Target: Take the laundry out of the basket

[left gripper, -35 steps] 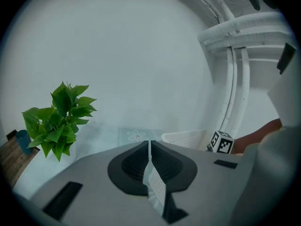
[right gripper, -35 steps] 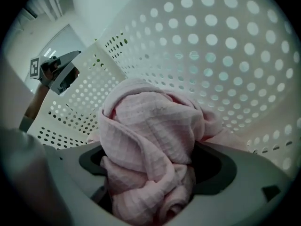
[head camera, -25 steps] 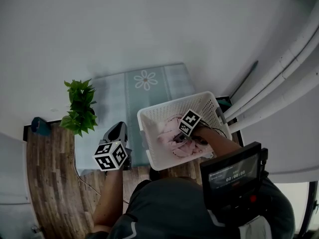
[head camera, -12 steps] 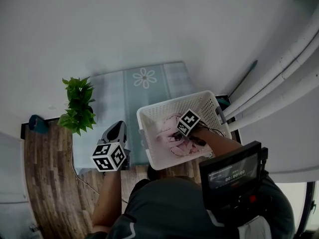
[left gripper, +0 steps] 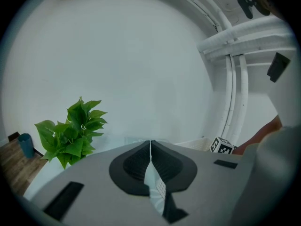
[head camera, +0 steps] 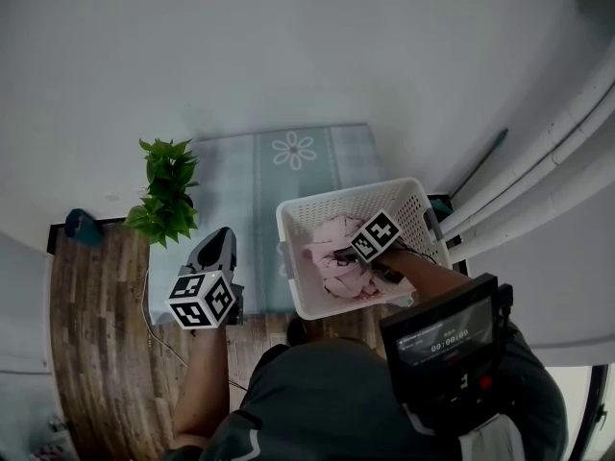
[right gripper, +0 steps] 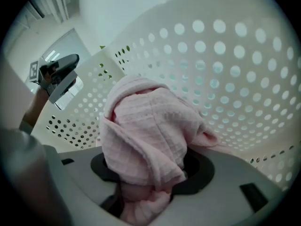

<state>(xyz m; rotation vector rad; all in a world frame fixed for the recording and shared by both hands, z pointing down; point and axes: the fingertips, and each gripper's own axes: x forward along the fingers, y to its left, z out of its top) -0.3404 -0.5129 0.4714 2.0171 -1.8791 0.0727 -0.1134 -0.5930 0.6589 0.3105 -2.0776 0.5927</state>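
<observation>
Inside the basket, your right gripper, jaws just closing, pinches the pink cloth between them; your left gripper has its jaws together.

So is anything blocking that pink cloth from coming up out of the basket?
Nothing visible. The right gripper has just been closing its jaws on the pink cloth and grips it; the white basket is open above, with only its walls around the cloth.

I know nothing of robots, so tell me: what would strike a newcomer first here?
A pink cloth is bunched between the jaws of the right gripper, which have just been closing on it, inside a white perforated basket. A leafy green plant stands at the left edge of a flowered mat.
</observation>
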